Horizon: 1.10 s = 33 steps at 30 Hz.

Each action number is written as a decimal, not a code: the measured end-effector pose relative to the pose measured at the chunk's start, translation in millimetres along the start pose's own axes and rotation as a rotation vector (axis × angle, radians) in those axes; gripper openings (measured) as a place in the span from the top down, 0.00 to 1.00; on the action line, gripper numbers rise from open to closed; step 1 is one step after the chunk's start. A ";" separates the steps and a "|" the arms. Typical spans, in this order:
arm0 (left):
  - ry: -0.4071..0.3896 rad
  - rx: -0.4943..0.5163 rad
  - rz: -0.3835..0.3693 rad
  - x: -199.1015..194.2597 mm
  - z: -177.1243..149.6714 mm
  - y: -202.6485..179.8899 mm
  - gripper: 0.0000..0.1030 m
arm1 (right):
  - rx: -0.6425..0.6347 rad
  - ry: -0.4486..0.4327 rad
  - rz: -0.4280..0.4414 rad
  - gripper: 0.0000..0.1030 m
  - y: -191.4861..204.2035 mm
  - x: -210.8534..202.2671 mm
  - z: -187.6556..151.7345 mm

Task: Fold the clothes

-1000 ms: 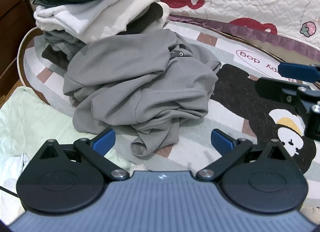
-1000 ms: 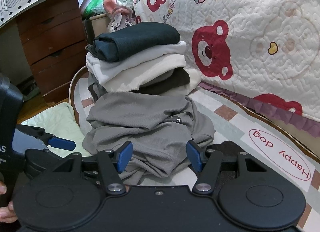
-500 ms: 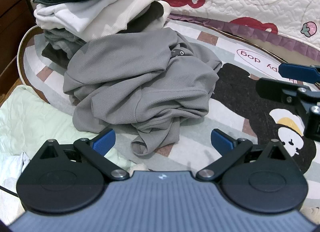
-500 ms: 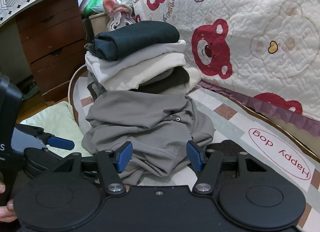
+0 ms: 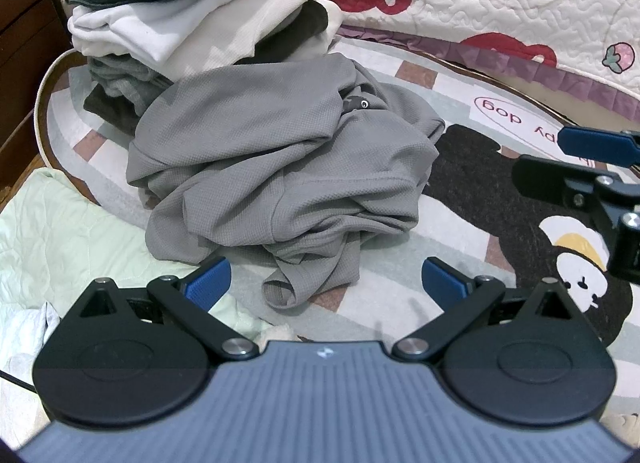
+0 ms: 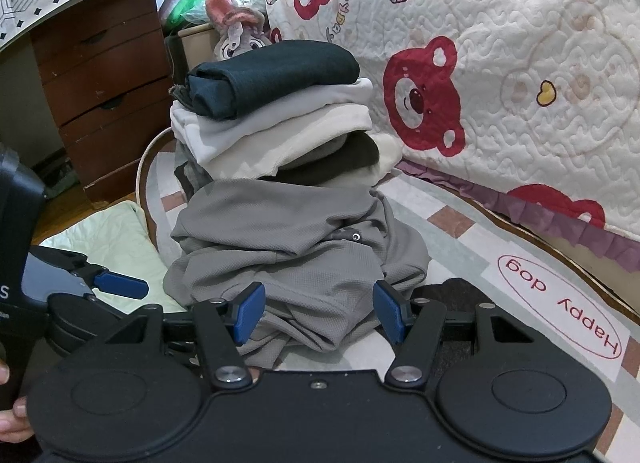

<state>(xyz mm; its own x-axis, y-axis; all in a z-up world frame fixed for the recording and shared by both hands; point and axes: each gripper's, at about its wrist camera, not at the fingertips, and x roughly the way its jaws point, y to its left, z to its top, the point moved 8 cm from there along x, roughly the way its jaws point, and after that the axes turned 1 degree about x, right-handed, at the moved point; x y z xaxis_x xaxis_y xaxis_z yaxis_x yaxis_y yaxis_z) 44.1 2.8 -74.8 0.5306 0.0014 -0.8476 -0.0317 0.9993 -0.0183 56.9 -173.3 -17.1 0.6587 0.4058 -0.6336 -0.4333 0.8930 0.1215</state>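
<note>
Left wrist view: the left gripper [image 5: 325,277] hangs with its fingers [image 5: 208,277] spread wide and empty. The crumpled grey shirt [image 5: 280,167] lies on the rug [image 5: 448,83] just ahead of them, one sleeve end between the tips, below a stack of folded clothes [image 5: 208,19] at the rug's far left edge.

Right wrist view: the right gripper [image 6: 320,313] also has wide, empty fingers [image 6: 250,309]; the shirt sits right in front, apparently untouched.

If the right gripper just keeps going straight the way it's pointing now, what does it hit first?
Most likely the crumpled grey shirt: the open right gripper frames its lower folds between the blue pads. The stack of folded clothes sits behind and higher, so it would come later. Depth is hard to judge through the fisheye.
</note>
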 end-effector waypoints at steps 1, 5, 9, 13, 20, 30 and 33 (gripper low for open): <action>0.001 -0.001 0.000 0.1 0.0 0.1 0.00 | 0.000 0.001 0.000 0.37 0.0 0.2 -0.2; 0.002 -0.003 0.002 0.1 -0.7 -0.3 0.00 | 0.000 0.004 0.000 0.37 0.0 0.8 -1.0; 0.005 -0.004 0.003 0.4 -0.9 -0.4 0.00 | -0.001 0.006 0.000 0.37 0.2 1.2 -1.1; 0.007 -0.005 0.003 0.8 -0.9 0.4 0.00 | 0.000 0.006 -0.003 0.37 0.4 1.2 -0.8; 0.010 -0.008 0.004 0.8 -1.3 0.4 0.00 | 0.000 0.006 -0.003 0.37 0.4 1.3 -1.7; 0.026 -0.014 0.003 5.6 -2.6 2.1 0.00 | 0.004 0.009 -0.004 0.37 -2.2 2.8 -2.6; 0.040 -0.024 0.004 10.4 -3.9 5.1 0.00 | 0.014 0.010 -0.011 0.34 -7.6 6.6 -4.9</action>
<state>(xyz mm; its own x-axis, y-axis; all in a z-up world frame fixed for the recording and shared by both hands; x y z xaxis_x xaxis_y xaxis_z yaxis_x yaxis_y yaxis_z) 46.2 7.7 -85.8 0.4959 0.0030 -0.8684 -0.0540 0.9982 -0.0274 61.5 -178.3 -25.9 0.6573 0.3938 -0.6425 -0.4174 0.9001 0.1247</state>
